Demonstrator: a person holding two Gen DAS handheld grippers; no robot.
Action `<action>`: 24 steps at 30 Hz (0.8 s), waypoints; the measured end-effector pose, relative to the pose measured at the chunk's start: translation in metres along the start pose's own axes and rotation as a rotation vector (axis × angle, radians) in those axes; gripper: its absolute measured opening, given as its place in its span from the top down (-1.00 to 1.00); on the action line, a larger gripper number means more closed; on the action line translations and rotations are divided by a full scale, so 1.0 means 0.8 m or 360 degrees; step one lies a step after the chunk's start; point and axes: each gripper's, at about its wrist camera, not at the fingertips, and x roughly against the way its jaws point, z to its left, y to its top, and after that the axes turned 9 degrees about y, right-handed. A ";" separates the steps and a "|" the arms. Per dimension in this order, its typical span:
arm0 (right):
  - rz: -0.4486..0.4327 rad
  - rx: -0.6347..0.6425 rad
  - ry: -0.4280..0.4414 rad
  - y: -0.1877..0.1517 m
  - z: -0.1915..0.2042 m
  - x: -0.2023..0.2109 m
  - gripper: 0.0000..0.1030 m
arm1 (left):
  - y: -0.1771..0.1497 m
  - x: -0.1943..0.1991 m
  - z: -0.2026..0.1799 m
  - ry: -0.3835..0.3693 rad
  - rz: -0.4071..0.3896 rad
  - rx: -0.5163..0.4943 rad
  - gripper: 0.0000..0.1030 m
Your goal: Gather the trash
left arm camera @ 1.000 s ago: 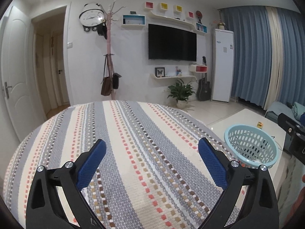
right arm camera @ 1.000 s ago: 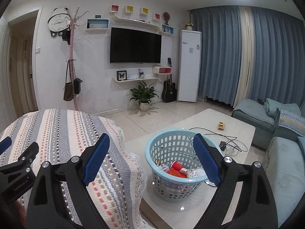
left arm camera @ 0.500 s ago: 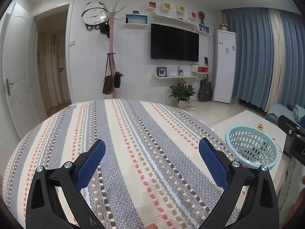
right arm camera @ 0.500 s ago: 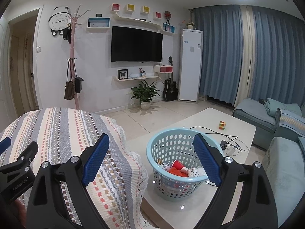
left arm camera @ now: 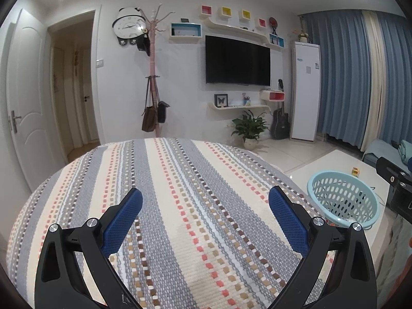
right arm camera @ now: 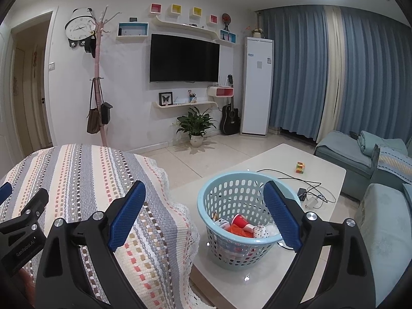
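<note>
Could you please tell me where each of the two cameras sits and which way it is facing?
Left wrist: on the left gripper, above the striped woven cloth, facing the TV wall; its open blue-padded fingers show.
Right wrist: on the right gripper, facing the light-blue plastic basket on the white coffee table; its open fingers and the left gripper's edge show.
Shared: cloth, basket, black wall-mounted television.

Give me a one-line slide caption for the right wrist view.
Open right gripper above a blue basket of trash on a white table.

A striped woven cloth [left arm camera: 180, 219] lies near a white table [right arm camera: 322, 177].
</note>
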 end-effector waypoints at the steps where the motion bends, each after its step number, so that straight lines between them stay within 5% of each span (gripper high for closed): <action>1: -0.0002 0.0003 -0.0002 0.000 0.000 0.000 -0.72 | 0.000 0.000 0.000 -0.0001 0.0000 -0.0001 -0.85; 24: 0.0017 -0.0006 -0.0007 -0.002 -0.004 -0.007 -0.72 | 0.003 -0.008 0.005 -0.0030 0.0022 0.0002 -0.85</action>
